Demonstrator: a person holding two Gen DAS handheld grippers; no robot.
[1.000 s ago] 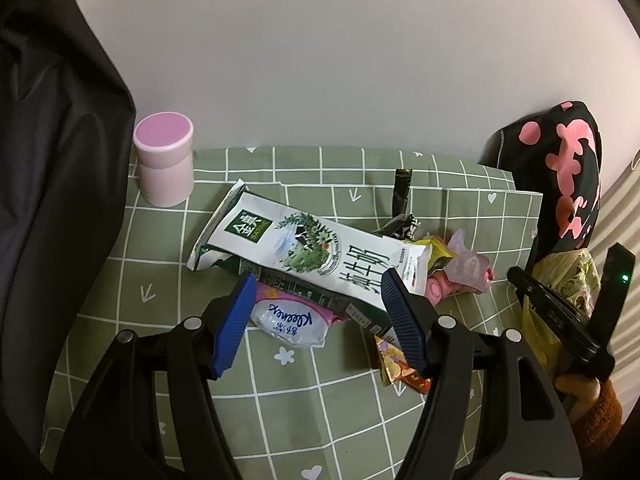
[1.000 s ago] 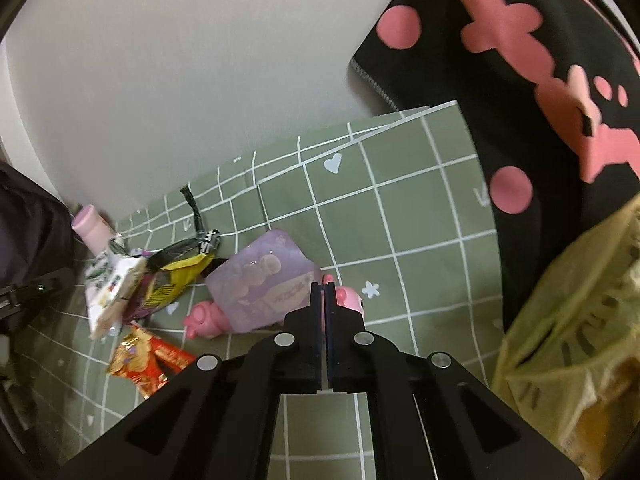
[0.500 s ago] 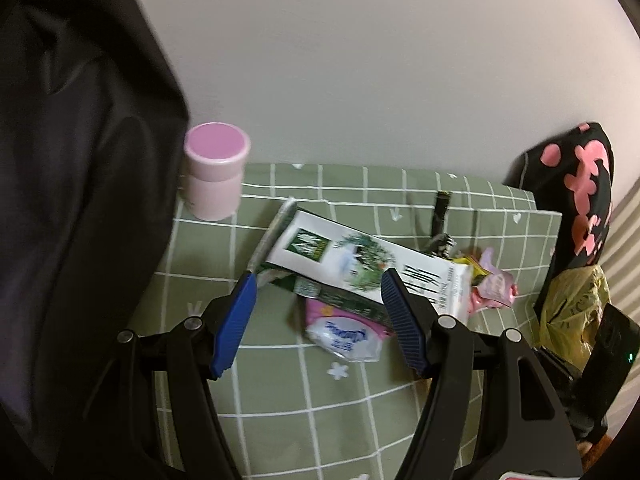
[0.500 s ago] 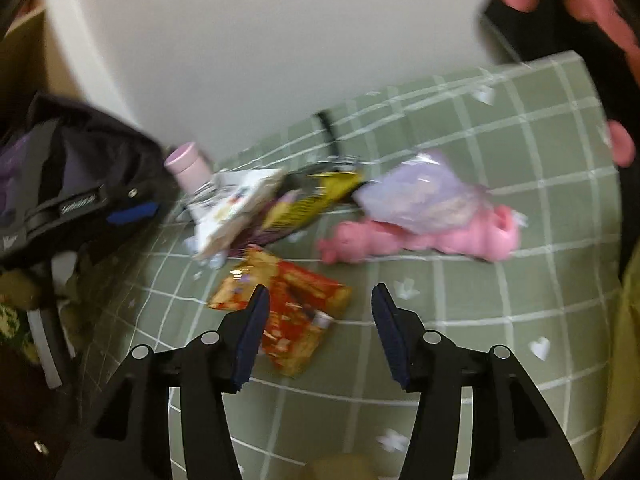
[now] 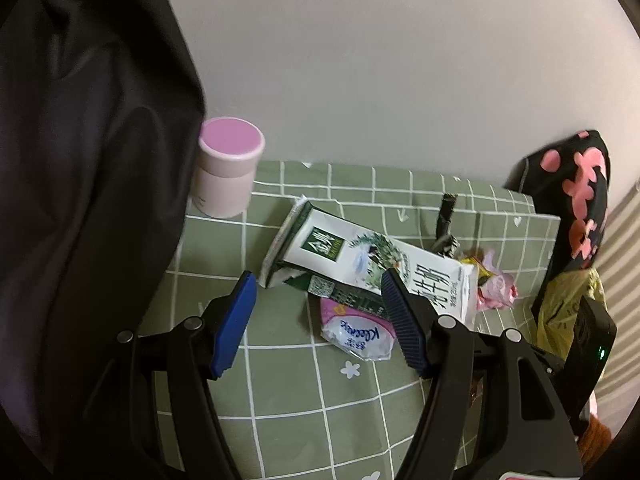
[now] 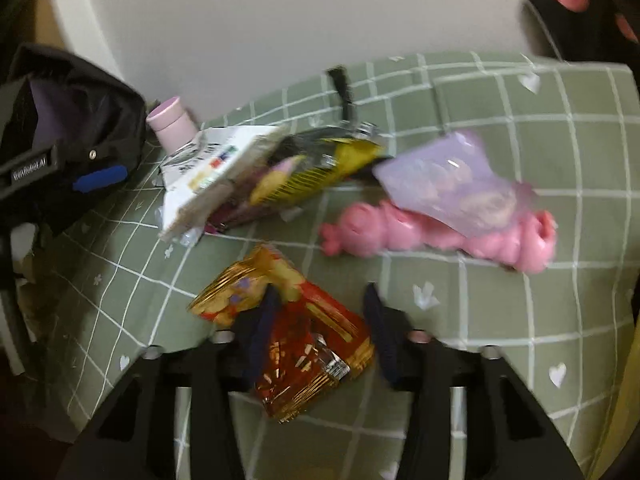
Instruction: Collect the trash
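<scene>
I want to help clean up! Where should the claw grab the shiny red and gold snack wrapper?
Probably the near crumpled end of the red and gold wrapper, coming down from above. It lies flat on the green checked cloth, so a sideways slide would likely just push it. That bunched end sticks up a little, giving something to pinch. The right claw is open with that end between its fingers.

1. I see a green checked tablecloth with white hearts and flowers covering the table.
2. A pink lidded cup stands upright near the wall.
3. A dark bag lies just beside the cup.
4. A black cloth with pink blotches hangs at my right.
</scene>
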